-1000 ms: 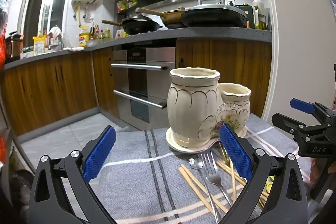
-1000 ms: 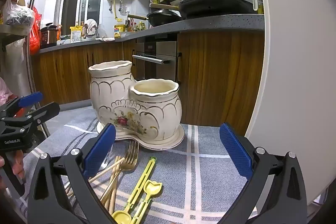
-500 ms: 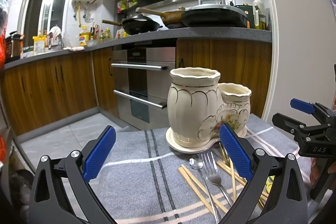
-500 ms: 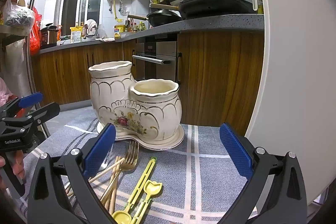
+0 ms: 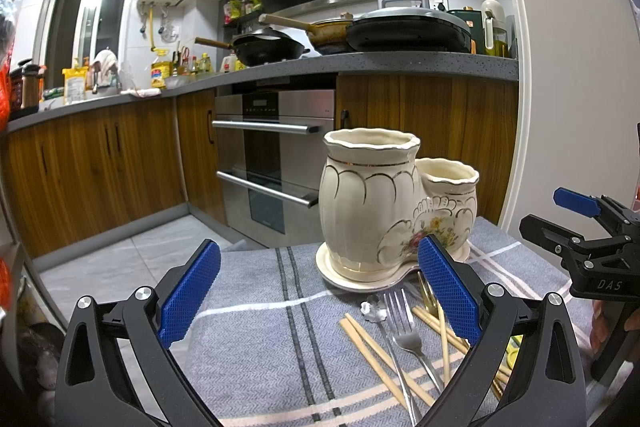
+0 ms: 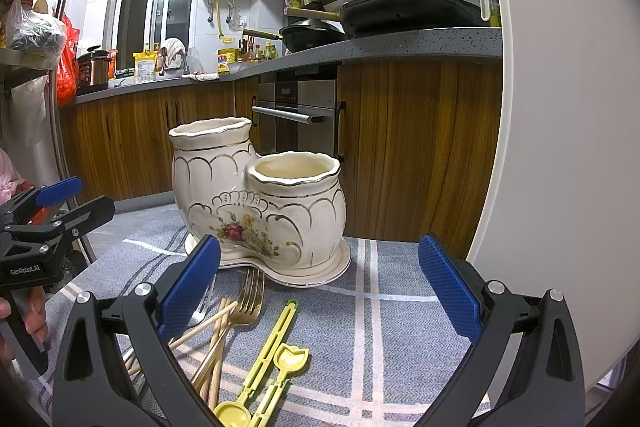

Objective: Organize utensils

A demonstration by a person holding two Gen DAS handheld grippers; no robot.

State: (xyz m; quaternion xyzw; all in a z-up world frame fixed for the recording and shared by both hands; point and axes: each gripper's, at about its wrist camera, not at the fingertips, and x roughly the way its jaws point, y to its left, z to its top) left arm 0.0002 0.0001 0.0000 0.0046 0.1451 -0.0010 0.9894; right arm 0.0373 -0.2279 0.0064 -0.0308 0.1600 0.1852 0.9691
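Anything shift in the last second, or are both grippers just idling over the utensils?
Nothing visibly changed. The left gripper and right gripper stay open and empty, in the same poses; the ceramic holder, forks, chopsticks and yellow utensils lie where they were on the grey cloth.

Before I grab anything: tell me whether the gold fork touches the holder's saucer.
Cannot tell. In the right wrist view the gold fork has its tines right at the saucer rim, with no clear gap or contact; the left wrist view hides it.
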